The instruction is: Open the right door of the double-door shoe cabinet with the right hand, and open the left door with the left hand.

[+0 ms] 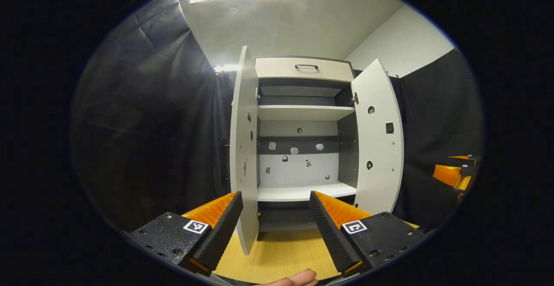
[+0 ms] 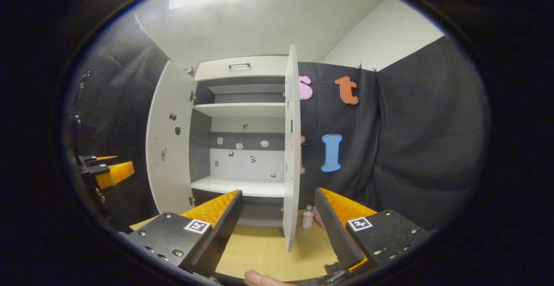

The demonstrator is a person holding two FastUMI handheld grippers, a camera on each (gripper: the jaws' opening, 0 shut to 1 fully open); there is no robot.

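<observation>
Risk lies beside the shoe cabinet (image 1: 298, 147): in the left gripper view, the left gripper (image 1: 275, 221) has its jaws spread astride the open left door (image 1: 242, 156), which a careless pull could bump. In the right gripper view, the right gripper (image 2: 277, 221), jaws spread, likewise brackets the open right door (image 2: 292, 147).

I see a light wood-grain floor (image 1: 277, 255) carrying the shoe cabinet (image 1: 303, 147), which stands at the far end against the black cloth. In my right gripper view, a small pale can (image 2: 307, 219) stands upright on the floor just right of the cabinet's base, near the open door's edge.
</observation>
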